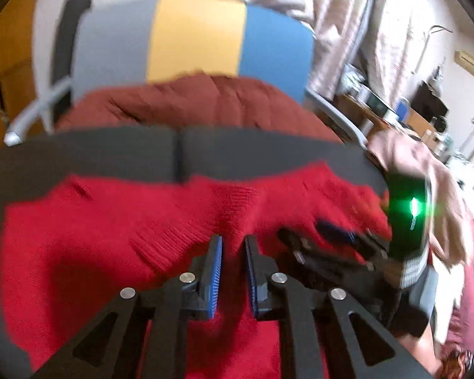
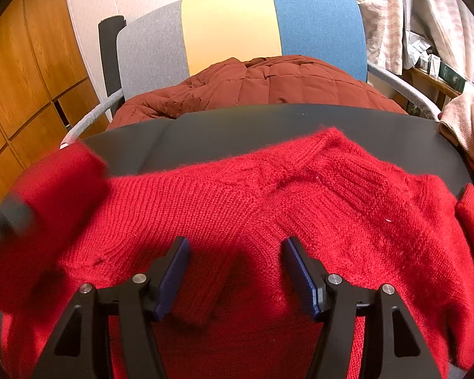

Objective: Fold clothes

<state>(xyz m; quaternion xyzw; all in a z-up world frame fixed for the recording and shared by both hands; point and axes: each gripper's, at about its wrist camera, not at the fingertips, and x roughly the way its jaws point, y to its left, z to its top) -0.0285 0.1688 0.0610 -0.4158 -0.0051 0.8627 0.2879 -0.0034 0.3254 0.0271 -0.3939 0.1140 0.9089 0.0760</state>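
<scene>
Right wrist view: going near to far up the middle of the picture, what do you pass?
Right gripper, open → red knit sweater → dark table → rust-brown quilted jacket → chair back in grey, yellow and blue panels.
</scene>
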